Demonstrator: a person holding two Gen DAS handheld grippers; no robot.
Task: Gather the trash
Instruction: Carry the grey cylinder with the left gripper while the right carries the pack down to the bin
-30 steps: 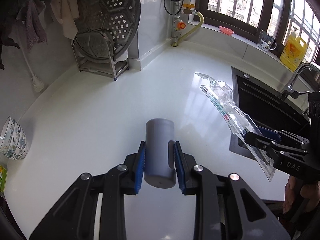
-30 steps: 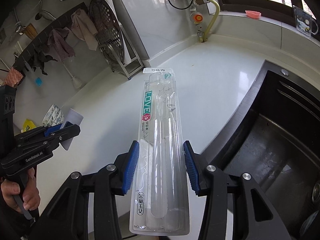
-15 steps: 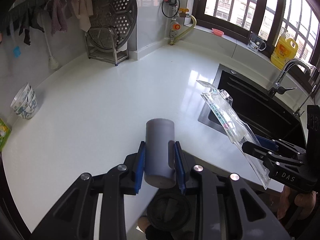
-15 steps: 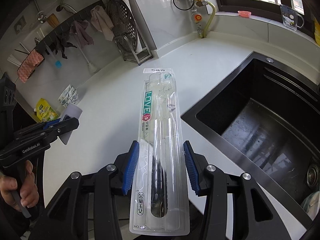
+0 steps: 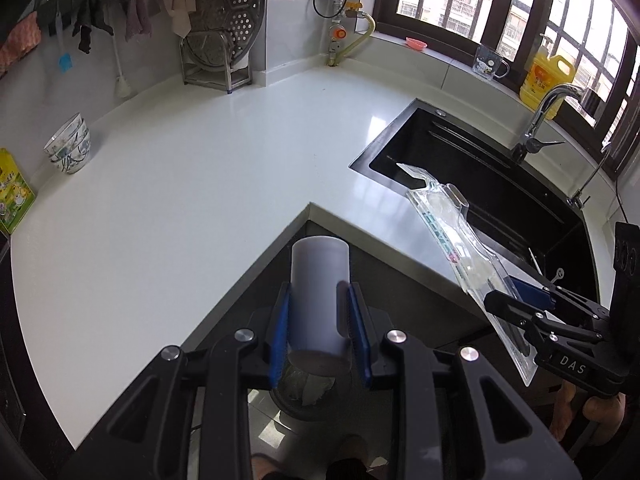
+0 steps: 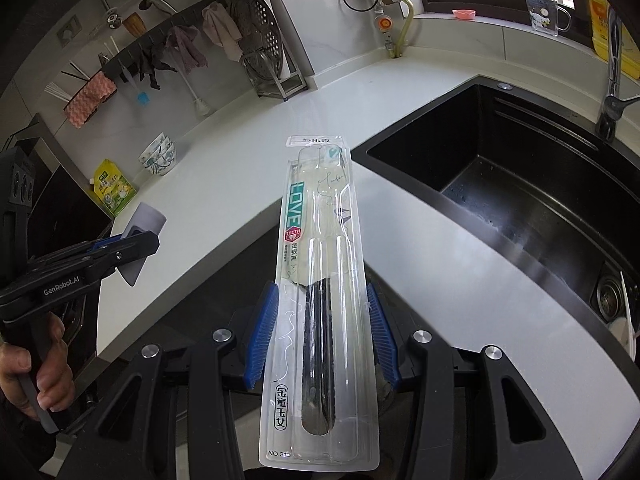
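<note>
A pale grey cylinder [image 5: 319, 280] stands upright between the blue pads of my left gripper [image 5: 318, 294], which is shut on it, out past the counter's front edge. Under it shows the mouth of a dark bin [image 5: 306, 390] with crumpled contents. My right gripper [image 6: 322, 288] is shut on a long clear toothbrush package [image 6: 320, 216] with teal lettering, held flat and pointing forward. The left wrist view shows that package [image 5: 452, 240] and the right gripper [image 5: 516, 300] at the right. In the right wrist view the left gripper [image 6: 134, 242] with the cylinder [image 6: 146, 222] is at the left.
The white L-shaped countertop [image 5: 180, 184] lies ahead, with a black sink [image 5: 472, 168] and faucet [image 5: 540, 116] on the right. Stacked bowls [image 5: 68, 148], a yellow-green box [image 5: 14, 196] and a steamer rack [image 5: 224, 28] stand along the far left. A yellow bottle [image 5: 546, 76] is on the sill.
Both grippers have drawn back from over the countertop to beyond its front edge, each still holding its item. The bin has come into view under the left gripper.
</note>
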